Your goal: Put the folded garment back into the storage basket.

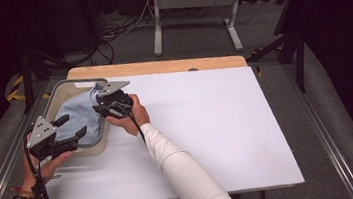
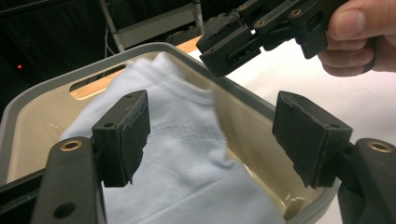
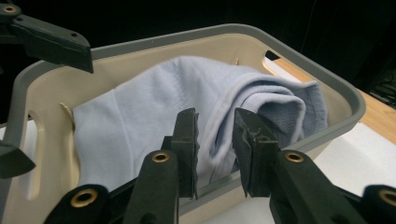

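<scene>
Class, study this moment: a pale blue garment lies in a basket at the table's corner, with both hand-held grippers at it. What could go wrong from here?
1. The right hand-held gripper has its jaws narrowly apart over a fold of the garment; it may pinch only a thin fold, which could slip out.
2. The basket sits by the table edge; a pull might drag it off.
3. The left hand-held gripper, open, is close by; the two could collide.

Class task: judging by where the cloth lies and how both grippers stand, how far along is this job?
Done: the light blue cloth already lies inside the basket. In hand: nothing; the left gripper and right gripper stand open over it, jaws apart. Left: probably drawing both grippers away.
</scene>
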### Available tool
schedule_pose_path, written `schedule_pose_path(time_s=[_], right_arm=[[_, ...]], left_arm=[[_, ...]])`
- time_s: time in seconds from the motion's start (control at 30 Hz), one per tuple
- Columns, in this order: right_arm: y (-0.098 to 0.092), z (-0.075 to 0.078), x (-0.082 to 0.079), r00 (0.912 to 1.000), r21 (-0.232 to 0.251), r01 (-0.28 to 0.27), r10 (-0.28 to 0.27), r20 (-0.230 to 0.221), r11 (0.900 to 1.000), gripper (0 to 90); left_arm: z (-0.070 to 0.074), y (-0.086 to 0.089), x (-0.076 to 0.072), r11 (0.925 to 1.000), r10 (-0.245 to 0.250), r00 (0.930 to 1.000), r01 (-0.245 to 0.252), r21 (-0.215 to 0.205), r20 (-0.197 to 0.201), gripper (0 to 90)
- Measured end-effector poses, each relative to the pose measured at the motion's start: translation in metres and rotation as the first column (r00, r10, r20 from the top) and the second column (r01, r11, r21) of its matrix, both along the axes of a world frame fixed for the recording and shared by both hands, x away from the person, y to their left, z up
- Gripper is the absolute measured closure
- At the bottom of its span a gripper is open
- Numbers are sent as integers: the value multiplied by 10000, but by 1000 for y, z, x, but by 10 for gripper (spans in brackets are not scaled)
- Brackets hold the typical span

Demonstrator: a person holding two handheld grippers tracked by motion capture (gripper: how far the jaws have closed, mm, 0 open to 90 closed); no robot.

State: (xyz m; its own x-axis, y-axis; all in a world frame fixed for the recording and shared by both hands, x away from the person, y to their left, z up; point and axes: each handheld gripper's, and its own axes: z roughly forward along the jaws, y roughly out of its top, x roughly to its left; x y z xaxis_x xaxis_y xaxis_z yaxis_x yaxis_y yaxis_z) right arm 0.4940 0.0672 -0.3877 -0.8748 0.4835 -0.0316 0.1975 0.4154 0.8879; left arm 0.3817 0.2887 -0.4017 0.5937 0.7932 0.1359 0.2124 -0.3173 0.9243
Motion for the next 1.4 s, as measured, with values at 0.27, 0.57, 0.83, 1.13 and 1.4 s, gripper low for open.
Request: schedule_pose_path(time_s=[0.27,0.57,0.83,1.13,1.4], right_arm=[[-5,9,-8,9992,-74,-76,79,404,9999,711],[-7,11,-13,9984,-64,-103,107,559,9999,706],[-10,13,-18,9969,-211,-88,104,774,9997,701],[-15,21,-27,9921,-463,-145,201,1235,9988,698],[-29,27,-34,9885,-621,-175,266,1490,9979,696]], left_arm=[[1,-3,-4,9999,-124,9998,124,42,130,275],[1,-5,-7,9998,-177,9995,179,-44,267,274],[2,-6,-10,9997,-218,9989,222,-97,416,271],[3,-12,-14,9994,-343,9979,347,-69,549,268],[6,-16,-18,9988,-455,9968,465,-142,661,264]])
